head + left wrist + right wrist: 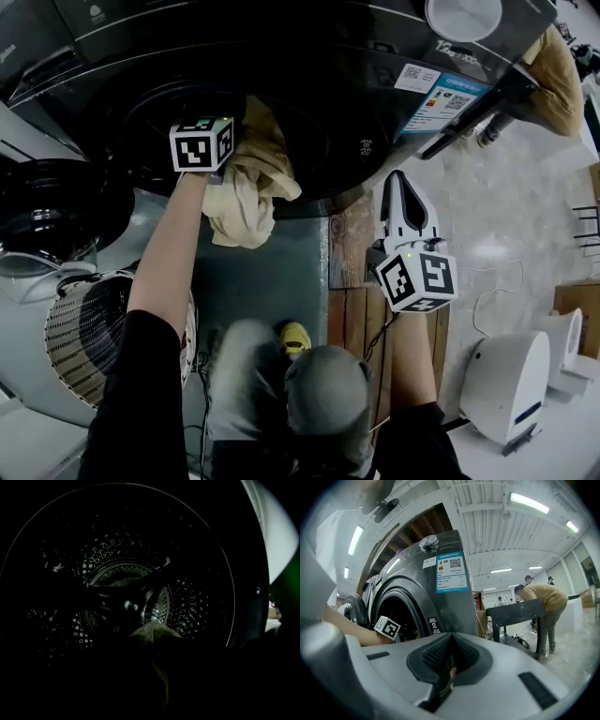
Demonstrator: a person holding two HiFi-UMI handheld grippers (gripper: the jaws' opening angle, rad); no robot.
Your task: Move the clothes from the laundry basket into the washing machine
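The task's thing is a pale yellow-beige cloth garment (246, 183), soft and crumpled. It sits at the mouth of the dark grey front-loading washing machine (375, 56), its upper part bunched against the round opening and its lower folds hanging over the rim. The left gripper (202, 144) is touching the cloth on its left, and only its black-and-white marker cube shows from above. The white perforated plastic laundry basket (84, 328) stands low on the left, well apart from the garment, under the person's left arm.

The head view shows the cloth's colour and full shape. The left gripper view is almost black and looks into the perforated steel drum (117, 564). There only a dim ridge of the cloth runs down the middle where the jaws lie. The jaws are lost in the dark, so whether they pinch the cloth cannot be told.

The right gripper (404, 180) hangs in front of the machine and to the right of the opening. Its own view shows the ribbed black pads pressed together with nothing between them. That view also shows the blue-and-white label (451, 571) on the machine's side and a person in a tan top (546, 597) bending at a black table (515, 613). In the head view the table is hard to make out.
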